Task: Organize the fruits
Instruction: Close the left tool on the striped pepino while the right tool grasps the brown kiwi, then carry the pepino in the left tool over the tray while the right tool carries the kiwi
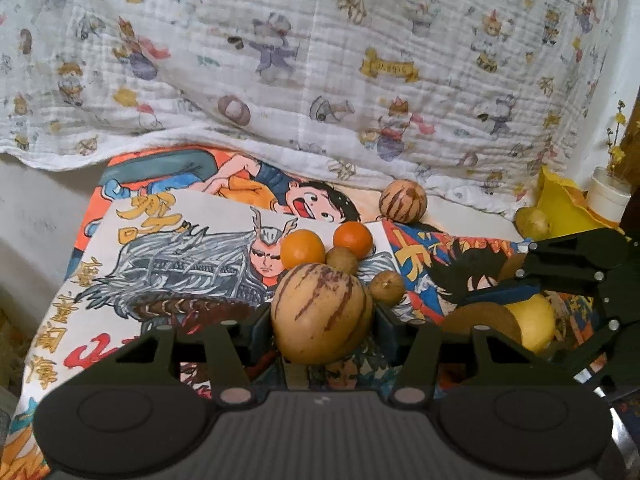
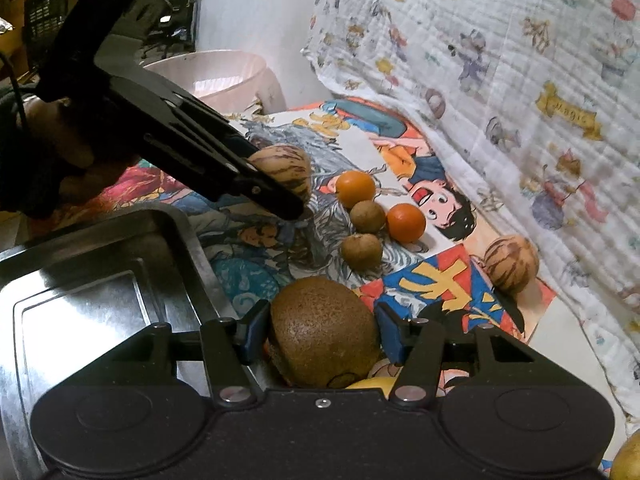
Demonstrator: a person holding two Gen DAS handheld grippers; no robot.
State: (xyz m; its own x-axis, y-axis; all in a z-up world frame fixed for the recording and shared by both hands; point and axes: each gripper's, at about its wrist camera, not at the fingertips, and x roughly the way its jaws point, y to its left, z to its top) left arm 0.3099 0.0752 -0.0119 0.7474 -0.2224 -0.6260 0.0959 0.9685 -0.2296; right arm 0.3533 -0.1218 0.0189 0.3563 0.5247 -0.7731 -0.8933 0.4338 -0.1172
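Left gripper (image 1: 323, 316), lower centre of its view, has its jaws closed against a striped melon (image 1: 320, 312); right gripper (image 2: 322, 334), lower centre of its view, has its jaws closed against a brown kiwi (image 2: 324, 330). Two oranges (image 2: 355, 189) and two small brown fruits (image 2: 361, 251) sit mid-frame on the cartoon-print counter (image 2: 432, 276), second striped melon (image 2: 511, 264) to the right. Metal tray (image 2: 92, 304) lower left.

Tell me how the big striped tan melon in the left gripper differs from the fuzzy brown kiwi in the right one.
The big striped tan melon has smooth pale skin with purple-brown streaks; the fuzzy brown kiwi is plain brown and rough. The melon looks pointed at one end; the kiwi is a blunt oval. Each sits between its gripper's blue pads: left gripper, right gripper.
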